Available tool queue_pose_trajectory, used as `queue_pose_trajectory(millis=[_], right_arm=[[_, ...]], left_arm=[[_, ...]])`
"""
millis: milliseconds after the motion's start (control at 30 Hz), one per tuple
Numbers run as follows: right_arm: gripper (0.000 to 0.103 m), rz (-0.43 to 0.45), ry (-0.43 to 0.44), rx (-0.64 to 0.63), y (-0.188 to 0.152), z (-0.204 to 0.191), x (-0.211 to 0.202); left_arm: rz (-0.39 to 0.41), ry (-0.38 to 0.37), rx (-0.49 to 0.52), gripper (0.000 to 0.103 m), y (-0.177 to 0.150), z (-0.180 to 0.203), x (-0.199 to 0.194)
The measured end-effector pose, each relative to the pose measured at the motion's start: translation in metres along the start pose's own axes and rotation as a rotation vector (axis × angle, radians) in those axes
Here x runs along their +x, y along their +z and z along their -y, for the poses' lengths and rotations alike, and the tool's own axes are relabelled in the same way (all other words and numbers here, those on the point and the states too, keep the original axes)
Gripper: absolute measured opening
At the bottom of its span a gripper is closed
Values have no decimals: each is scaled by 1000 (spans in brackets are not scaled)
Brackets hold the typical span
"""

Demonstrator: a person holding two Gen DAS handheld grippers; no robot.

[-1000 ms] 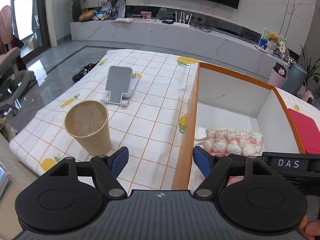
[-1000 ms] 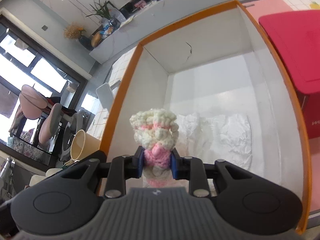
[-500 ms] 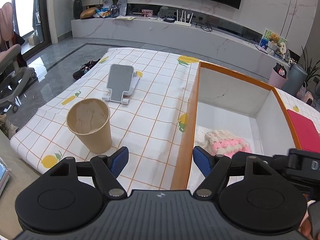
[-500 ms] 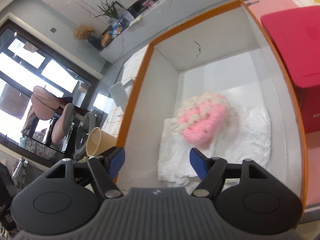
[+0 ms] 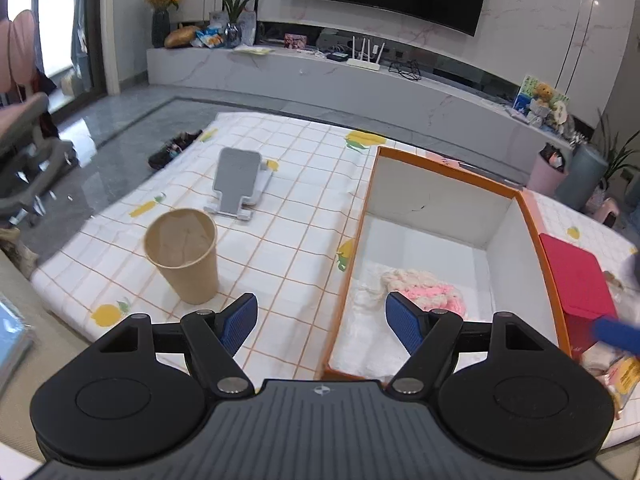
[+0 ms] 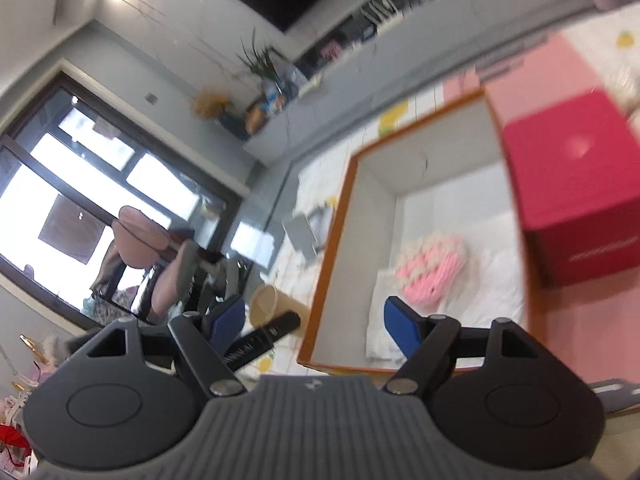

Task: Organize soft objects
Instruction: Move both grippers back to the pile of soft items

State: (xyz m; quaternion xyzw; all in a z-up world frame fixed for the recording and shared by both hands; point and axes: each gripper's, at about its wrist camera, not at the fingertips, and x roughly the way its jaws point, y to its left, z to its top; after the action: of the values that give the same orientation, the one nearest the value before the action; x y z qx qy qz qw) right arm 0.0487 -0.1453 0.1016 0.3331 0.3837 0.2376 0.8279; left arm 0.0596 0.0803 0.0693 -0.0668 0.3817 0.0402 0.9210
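Cup [image 5: 182,254] and phone stand [image 5: 239,184] left of box [image 5: 350,264].

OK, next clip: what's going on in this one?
A person with two handheld grippers is sorting soft things into an orange-rimmed box. The pink and cream knitted piece lies inside on a white cloth. The right gripper and left gripper are both open, holding nothing.

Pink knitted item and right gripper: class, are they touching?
Apart. The right wrist view shows the pink knitted item lying in the box, beyond the open right gripper.
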Motion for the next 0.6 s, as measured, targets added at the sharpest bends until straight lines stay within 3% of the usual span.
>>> queue_pose_trajectory(millis=[167, 267, 467, 600], right_arm=[[83, 138, 11, -40, 11, 4, -75], [84, 234, -14, -54, 16, 18, -123], [85, 495, -175, -60, 13, 54, -212], [85, 596, -312, -73, 10, 76, -247]], left_arm=[[2, 18, 12, 86, 3, 20, -25], [46, 8, 16, 87, 8, 37, -44], [82, -39, 149, 87, 5, 93, -66], [90, -71, 204, 87, -4, 138, -68]])
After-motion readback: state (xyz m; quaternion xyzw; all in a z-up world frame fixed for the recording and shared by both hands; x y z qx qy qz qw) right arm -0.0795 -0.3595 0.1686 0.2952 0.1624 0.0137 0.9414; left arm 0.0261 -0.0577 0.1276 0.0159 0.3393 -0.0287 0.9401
